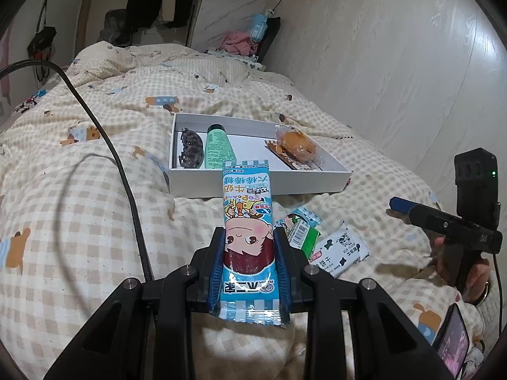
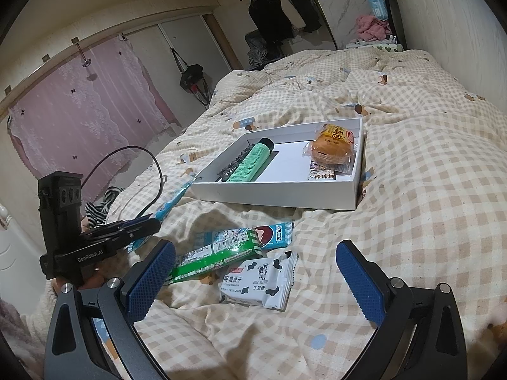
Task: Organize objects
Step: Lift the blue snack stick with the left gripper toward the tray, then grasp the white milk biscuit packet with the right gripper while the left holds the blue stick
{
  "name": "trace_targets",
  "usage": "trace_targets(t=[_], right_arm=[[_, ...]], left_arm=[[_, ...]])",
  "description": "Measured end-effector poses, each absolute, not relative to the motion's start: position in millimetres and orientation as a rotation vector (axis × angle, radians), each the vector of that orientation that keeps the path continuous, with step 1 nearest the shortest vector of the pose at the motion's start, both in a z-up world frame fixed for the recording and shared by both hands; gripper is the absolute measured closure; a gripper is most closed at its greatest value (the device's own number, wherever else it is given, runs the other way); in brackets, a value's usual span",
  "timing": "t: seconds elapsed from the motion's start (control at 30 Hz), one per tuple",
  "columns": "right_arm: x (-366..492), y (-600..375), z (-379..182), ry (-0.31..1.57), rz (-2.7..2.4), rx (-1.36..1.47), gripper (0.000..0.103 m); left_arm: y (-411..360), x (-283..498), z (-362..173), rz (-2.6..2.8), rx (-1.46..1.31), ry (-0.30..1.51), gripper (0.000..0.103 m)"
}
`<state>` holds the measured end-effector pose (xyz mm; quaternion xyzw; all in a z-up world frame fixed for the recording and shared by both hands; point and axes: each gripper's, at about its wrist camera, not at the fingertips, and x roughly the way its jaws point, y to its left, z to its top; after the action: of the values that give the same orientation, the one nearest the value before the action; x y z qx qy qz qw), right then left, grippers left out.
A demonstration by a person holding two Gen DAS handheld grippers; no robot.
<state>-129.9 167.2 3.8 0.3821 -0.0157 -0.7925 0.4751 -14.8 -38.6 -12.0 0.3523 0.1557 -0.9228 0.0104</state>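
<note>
My left gripper is shut on a long blue candy packet with a cartoon face, held above the bed just before the white box. The box holds a black hair claw, a green tube, a wrapped bun and a flat brown packet. My right gripper is open above a white cow-print biscuit packet, a green packet and a blue cartoon packet on the quilt. The left gripper shows at the left in the right wrist view.
The checked quilt covers the whole bed. A black cable runs across its left side. A wall borders the right side. A phone lies at the lower right. Clothes and a rack stand at the far end.
</note>
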Motion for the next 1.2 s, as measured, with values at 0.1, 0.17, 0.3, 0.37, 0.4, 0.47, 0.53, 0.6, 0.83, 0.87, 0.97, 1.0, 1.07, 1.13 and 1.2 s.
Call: trace_targets(t=[0.1,0.17,0.3,0.37,0.4,0.47,0.53,0.6,0.83,0.87,0.97,1.0,1.07,1.13,1.2], right_arm=[[-129.1,167.3,3.9,-0.040,-1.936,0.934,0.001],[-129.1,167.1,3.8,-0.040,-1.934,0.934,0.001],[-130.1,166.9,4.6,-0.041,-1.931,0.934,0.001],[-129.9,167.0,4.7,-0.043,-1.931,0.935,0.001],[-130.2,167.1,4.6,-0.043,-1.930,0.935,0.001],[-131.2,167.2,4.4,-0.050,-1.928,0.939,0.001],[-131.1,166.3,4.5,-0.049,-1.924,0.944,0.001],[-130.1,165.0,4.9,-0.046,-1.922,0.948,0.001],[-129.5,161.8,4.9,-0.006,-1.936,0.966,0.001],[-128.8,160.6,5.1,0.007,-1.938,0.969,0.001],[-125.9,156.1,6.6,0.053,-1.938,0.978,0.001],[-126.0,152.9,7.4,0.076,-1.927,0.992,0.001],[-127.6,145.1,8.2,0.124,-1.885,1.025,0.001],[-128.3,132.7,8.3,0.200,-1.768,1.074,0.001],[-124.6,120.6,8.9,0.291,-1.666,1.094,0.001]], left_arm=[[-38.0,-13.6,-10.9,-2.882,1.084,0.476,0.070],[-36.9,-13.3,-9.9,-2.891,1.080,0.470,0.070],[-33.6,-12.7,-8.5,-2.907,1.069,0.443,0.070],[-31.9,-12.3,-7.6,-2.911,1.064,0.429,0.070],[-31.2,-12.5,-7.4,-2.912,1.063,0.423,0.070],[-31.2,-12.7,-7.6,-2.911,1.065,0.418,0.070],[-31.8,-12.8,-7.7,-2.909,1.067,0.420,0.070],[-31.3,-12.7,-7.4,-2.910,1.067,0.420,0.070],[-32.2,-13.8,-8.3,-2.902,1.080,0.421,0.070],[-32.7,-14.7,-9.3,-2.897,1.087,0.423,0.070],[-33.9,-16.9,-12.0,-2.877,1.107,0.429,0.070],[-34.5,-16.7,-12.4,-2.874,1.107,0.434,0.070],[-36.1,-16.3,-12.9,-2.875,1.104,0.445,0.070],[-36.6,-15.4,-13.9,-2.878,1.106,0.452,0.070],[-37.1,-15.8,-15.0,-2.879,1.112,0.457,0.070]])
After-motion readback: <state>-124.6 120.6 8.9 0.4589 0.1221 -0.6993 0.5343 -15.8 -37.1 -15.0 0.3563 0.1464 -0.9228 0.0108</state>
